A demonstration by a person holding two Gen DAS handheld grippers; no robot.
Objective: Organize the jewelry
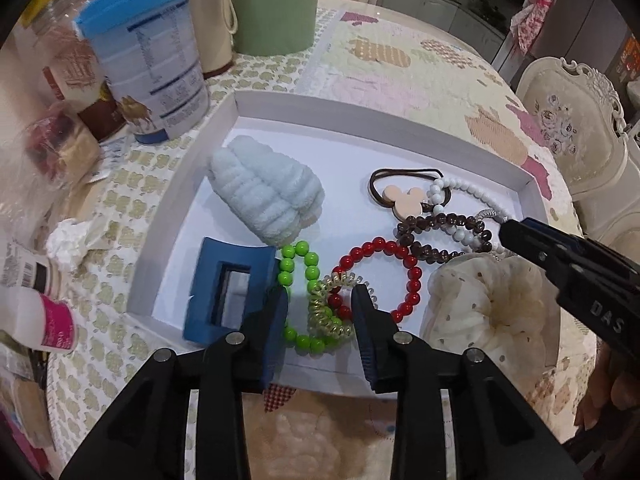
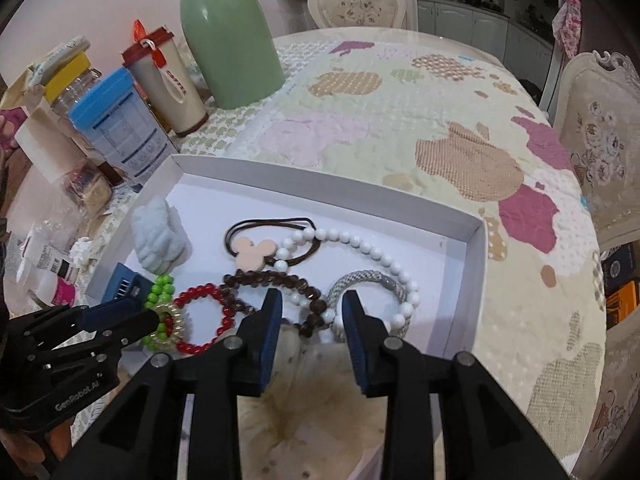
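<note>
**Lifting the coil tie off the beads without dragging the pile**

My left gripper hangs over the near edge of the white box lid, jaws wide, straddling the gold spiral hair tie. That tie lies across both the green bead bracelet and the red bead bracelet, so I judge the danger is snagging a bead strand with it. I should come down on the outer loop of the coil only, at its 6 o'clock side, close gently and raise straight up, watching whether either bracelet follows.

My right gripper also has its jaws wide and empty, poised above the cream scrunchie, with the brown bead bracelet at 12 o'clock and the silver mesh bangle toward 1. It could pin the red strand if needed.

The blue claw clip sits at 9 o'clock of my left jaws, touching the green beads.
</note>
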